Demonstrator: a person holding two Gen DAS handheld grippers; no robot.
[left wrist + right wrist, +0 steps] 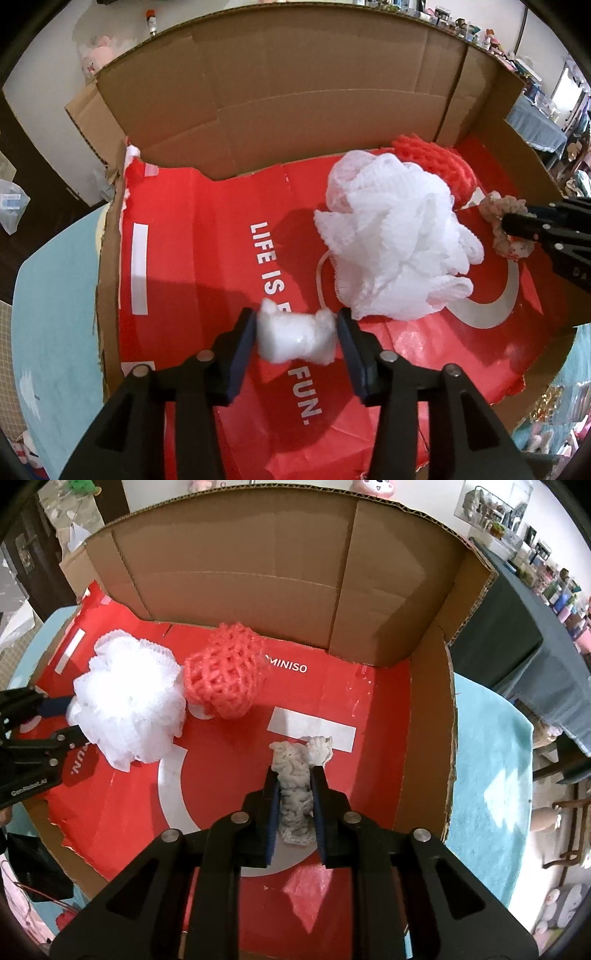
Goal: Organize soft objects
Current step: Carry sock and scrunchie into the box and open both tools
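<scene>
**Both grippers carry soft items over the open box**

Left wrist view: left gripper (296,341) clamps a small white cotton wad (295,341) between its pads, pinched at the ends, hanging just above the red liner (207,258) of the cardboard box (295,92). Likely heading for a free spot beside the white mesh pouf (399,240), which lies on the liner with the red foam net (436,162) behind it.

Right wrist view: right gripper (295,794) squeezes a beige crocheted scrunchie (295,775) lengthwise, low over the liner near the right wall. Pouf and net sit touching, grouped at left, probably so soft items stay together.
</scene>
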